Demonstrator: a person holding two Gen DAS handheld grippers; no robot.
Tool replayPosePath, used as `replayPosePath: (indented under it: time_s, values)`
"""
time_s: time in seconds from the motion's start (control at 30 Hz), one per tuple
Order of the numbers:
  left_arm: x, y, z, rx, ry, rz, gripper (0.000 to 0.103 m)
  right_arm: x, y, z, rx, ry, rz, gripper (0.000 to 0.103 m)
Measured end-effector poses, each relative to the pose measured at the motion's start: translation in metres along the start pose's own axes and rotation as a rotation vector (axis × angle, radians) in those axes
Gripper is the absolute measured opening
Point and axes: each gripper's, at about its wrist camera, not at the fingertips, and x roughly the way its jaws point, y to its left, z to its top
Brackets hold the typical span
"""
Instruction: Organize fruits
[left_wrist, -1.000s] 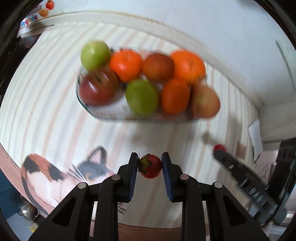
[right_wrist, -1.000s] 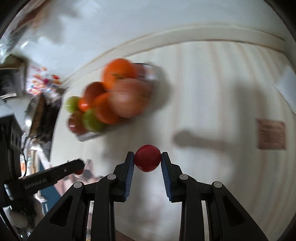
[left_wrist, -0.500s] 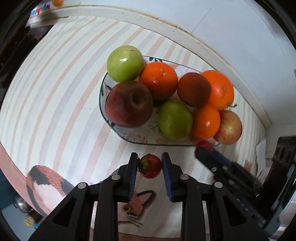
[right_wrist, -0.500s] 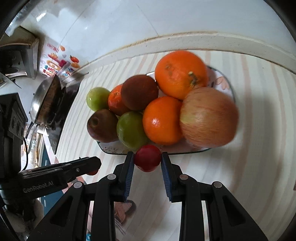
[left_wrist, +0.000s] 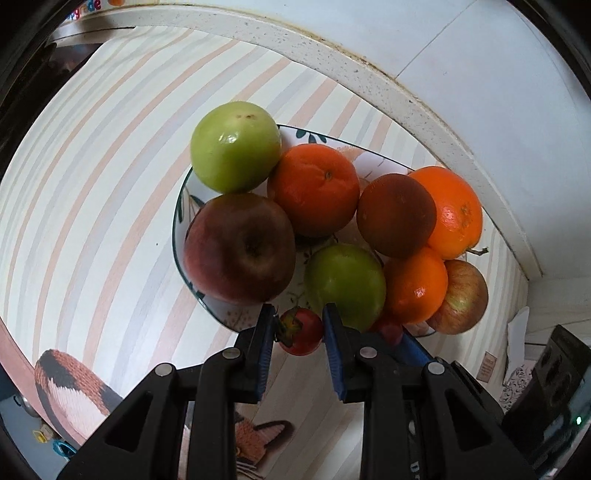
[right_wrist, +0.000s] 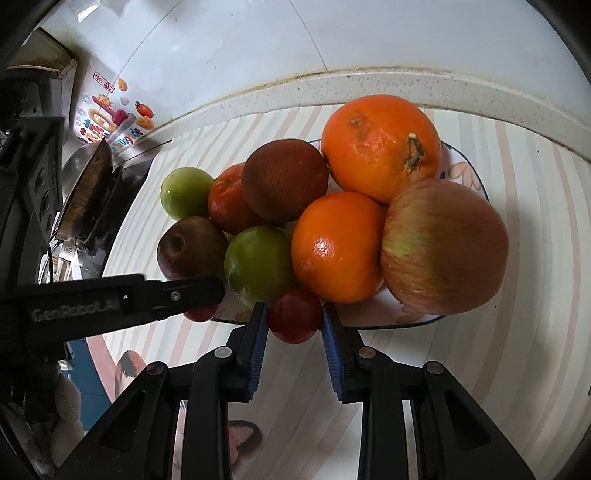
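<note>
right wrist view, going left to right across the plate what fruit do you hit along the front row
dark red apple → green fruit → small red fruit held between the right gripper's fingers → orange → streaked red-green apple

Black plastic gripper (left_wrist: 298, 326) fingers, blue ribbed pads (right_wrist: 258, 343), silver pivot screws, embossed lettering
</note>
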Motion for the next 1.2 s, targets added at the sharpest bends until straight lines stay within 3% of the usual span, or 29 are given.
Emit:
replayPosePath:
  time_s: [0.13,0.3,0.37,0.4,0.43,0.53,0.67,0.73,0.93,1.2]
  values:
    - [0.000,0.000,-0.001,0.008,0.003,0.014,0.025,-0.001,0.000,-0.002,0.007,-0.017,-0.002,0.032]
    - [0.000,0.000,-0.004,0.022,0.002,0.050,0.037,-0.002,-0.003,-0.003,0.030,-0.022,0.014,0.036]
    - [-0.001,0.000,-0.005,0.029,-0.005,0.055,0.054,-0.003,-0.002,-0.003,0.030,-0.025,0.014,0.051]
    - [-0.002,0.000,-0.005,0.032,-0.010,0.057,0.058,-0.004,-0.002,-0.003,0.030,-0.029,0.011,0.064]
    - [-0.004,0.000,-0.005,0.034,-0.017,0.059,0.061,-0.006,-0.002,-0.002,0.029,-0.034,0.011,0.069]
    - [-0.012,0.002,-0.008,0.046,-0.034,0.057,0.070,-0.014,-0.003,-0.001,0.038,-0.047,0.017,0.072]
    - [-0.027,0.005,-0.017,0.067,-0.065,0.068,0.081,-0.032,-0.007,-0.001,0.045,-0.047,-0.015,0.091]
    - [-0.036,0.009,-0.023,0.072,-0.086,0.090,0.088,-0.042,-0.010,-0.001,0.037,-0.039,-0.060,0.092]
    - [-0.065,0.015,-0.044,0.094,-0.165,0.178,0.090,-0.079,-0.012,0.000,-0.005,-0.049,-0.167,0.096]
    - [-0.109,0.016,-0.069,0.085,-0.275,0.226,0.090,-0.130,0.007,-0.008,-0.076,-0.107,-0.204,0.096]
